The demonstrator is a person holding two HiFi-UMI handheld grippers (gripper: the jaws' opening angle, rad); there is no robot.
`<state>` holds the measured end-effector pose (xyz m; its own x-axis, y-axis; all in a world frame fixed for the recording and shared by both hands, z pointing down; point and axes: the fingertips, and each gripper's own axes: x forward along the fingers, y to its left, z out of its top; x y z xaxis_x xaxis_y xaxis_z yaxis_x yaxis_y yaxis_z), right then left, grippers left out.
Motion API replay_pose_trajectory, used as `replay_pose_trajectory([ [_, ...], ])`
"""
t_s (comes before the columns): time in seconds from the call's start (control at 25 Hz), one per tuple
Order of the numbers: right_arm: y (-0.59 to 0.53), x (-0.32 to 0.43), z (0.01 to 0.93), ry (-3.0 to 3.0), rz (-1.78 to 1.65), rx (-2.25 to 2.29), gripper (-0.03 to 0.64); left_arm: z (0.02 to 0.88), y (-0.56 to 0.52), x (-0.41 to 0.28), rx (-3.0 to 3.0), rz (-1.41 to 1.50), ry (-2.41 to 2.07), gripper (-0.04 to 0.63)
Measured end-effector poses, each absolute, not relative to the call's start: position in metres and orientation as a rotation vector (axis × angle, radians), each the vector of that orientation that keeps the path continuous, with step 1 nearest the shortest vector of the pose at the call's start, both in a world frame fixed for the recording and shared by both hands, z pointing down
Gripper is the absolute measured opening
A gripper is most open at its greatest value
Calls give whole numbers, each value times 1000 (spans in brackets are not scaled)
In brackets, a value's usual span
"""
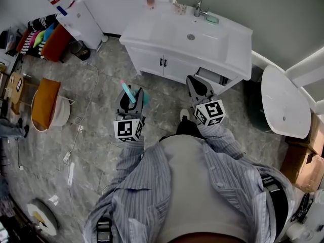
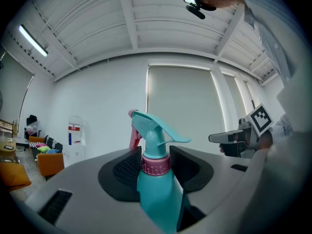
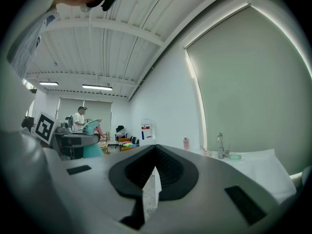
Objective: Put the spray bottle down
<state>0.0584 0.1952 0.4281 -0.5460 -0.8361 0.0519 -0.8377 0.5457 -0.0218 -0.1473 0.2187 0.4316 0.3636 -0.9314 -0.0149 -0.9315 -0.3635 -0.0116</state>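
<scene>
Nearest, my left tool (image 1: 132, 97) grasps the teal spray bottle (image 2: 156, 182) at its pink collar, a secure hold for reaching the white worktop (image 1: 152, 30) at upper centre; my right tool (image 1: 198, 87) is clenched, empty.

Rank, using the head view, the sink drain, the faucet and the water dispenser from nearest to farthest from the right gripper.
1. Sink drain, straight ahead of the right gripper.
2. Faucet, behind the drain.
3. Water dispenser, far left.
</scene>
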Motion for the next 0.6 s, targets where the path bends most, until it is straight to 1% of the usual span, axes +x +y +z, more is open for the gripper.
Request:
replay_pose_trajectory([
  [0.28,130,58,439,-2764,72,1451,15,443,165,-149,-2543,-4,1806,176],
  [0.6,4,52,440,-2824,100,1373,15,439,55,-148,-2483,-29,1881,176],
])
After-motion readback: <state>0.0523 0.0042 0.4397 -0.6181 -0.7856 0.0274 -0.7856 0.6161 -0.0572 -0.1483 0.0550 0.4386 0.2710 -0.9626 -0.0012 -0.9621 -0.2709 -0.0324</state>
